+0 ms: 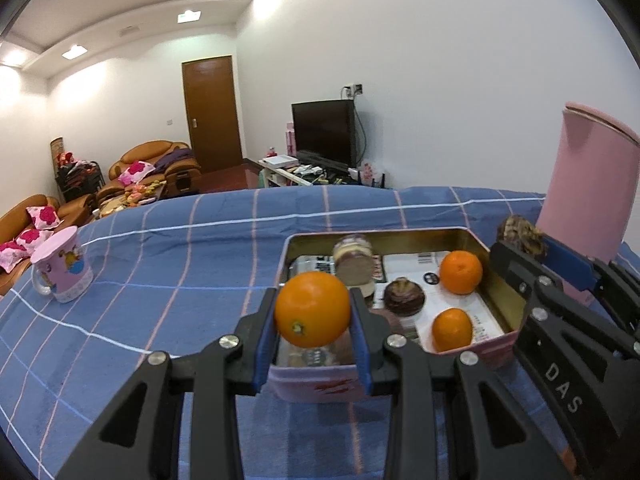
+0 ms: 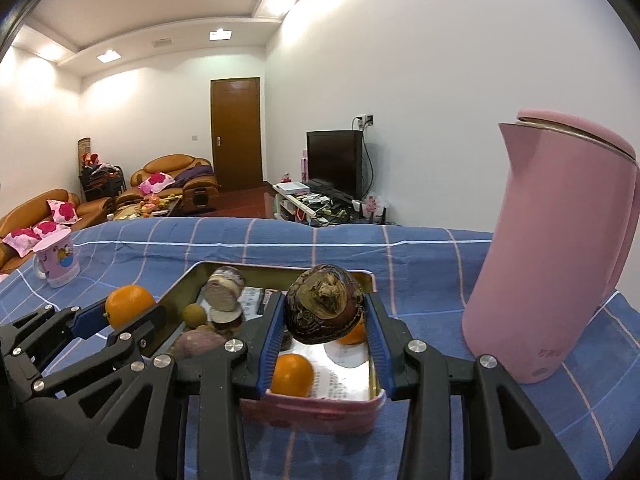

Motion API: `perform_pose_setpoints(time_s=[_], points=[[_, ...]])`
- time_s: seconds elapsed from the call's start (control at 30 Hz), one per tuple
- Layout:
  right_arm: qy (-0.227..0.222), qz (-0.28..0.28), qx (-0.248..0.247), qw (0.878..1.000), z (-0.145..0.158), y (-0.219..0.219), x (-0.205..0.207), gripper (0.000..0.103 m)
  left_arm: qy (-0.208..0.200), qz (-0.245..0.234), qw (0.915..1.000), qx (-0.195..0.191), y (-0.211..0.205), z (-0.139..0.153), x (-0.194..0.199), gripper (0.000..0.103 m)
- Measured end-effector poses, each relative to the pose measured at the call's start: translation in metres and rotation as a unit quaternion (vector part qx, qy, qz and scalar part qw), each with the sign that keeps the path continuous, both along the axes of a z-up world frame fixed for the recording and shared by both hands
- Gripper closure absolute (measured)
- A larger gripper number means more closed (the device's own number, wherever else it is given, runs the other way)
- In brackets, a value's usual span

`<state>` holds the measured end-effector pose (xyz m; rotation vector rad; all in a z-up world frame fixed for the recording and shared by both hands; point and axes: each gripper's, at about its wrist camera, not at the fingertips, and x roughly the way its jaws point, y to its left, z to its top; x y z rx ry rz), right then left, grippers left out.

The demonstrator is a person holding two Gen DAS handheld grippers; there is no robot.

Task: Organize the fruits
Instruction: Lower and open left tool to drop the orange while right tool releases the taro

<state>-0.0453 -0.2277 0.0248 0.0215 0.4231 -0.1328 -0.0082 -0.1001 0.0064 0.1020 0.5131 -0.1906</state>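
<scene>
Blue checked cloth (image 1: 168, 264) covers the table, with a living room, sofas and a dark television (image 1: 324, 132) behind it. On the cloth, just ahead of both grippers, sits a shallow pink tin (image 1: 316, 386) with a brassy inner wall and printed paper on its floor. Left gripper (image 1: 313, 316): its blue-padded jaws are clenched on a large orange (image 1: 313, 310), held in the air above the tin's near left corner. Right gripper (image 2: 325, 312): its jaws grasp a dark brown, wrinkled fruit (image 2: 324, 308), held above the tin's near edge. Beyond the left jaws, inside the tin, lie two smaller oranges (image 1: 461, 272), one far and one near, both toward the right wall, a dark ribbed fruit (image 1: 404, 296) between them and the left jaws, and a pale cut tuber-like piece (image 1: 354, 258) farther back. Right of the right jaws stands a tall pink kettle (image 2: 560, 248), upright on the cloth and apart from the tin. Far left of the left jaws stands a pink printed mug (image 1: 62, 270), well apart from everything else.
</scene>
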Motion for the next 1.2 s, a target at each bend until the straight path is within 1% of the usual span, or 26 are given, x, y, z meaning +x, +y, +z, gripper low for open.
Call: perform_pose_setpoints(time_s=[0.23,0.47,0.73,0.97,1.1,1.2], points=[[0.001,-0.015,0.003,1.0,-0.001,-0.012,0.005,0.061,0.002,-0.014,0.9999,-0.003,-0.019,0.001,0.009,0.068],[0.001,-0.046,-0.004,0.999,0.0,-0.017,0.011,0.061,0.009,-0.026,0.9996,-0.01,-0.033,0.0,0.022,0.068],[0.001,-0.064,-0.006,0.998,0.0,-0.019,0.022,0.061,0.021,-0.029,0.9991,-0.025,-0.032,-0.002,0.038,0.068],[0.002,-0.057,-0.009,0.998,-0.001,-0.014,0.036,0.061,0.021,-0.007,0.9995,-0.025,-0.021,-0.002,0.049,0.068],[0.01,-0.043,-0.003,0.999,-0.002,-0.01,0.047,0.061,0.026,0.009,0.9992,-0.028,-0.014,-0.004,0.059,0.068],[0.015,-0.033,-0.005,0.999,-0.003,-0.005,0.053,0.061,0.024,0.011,0.9993,-0.028,-0.012,-0.003,0.061,0.068]])
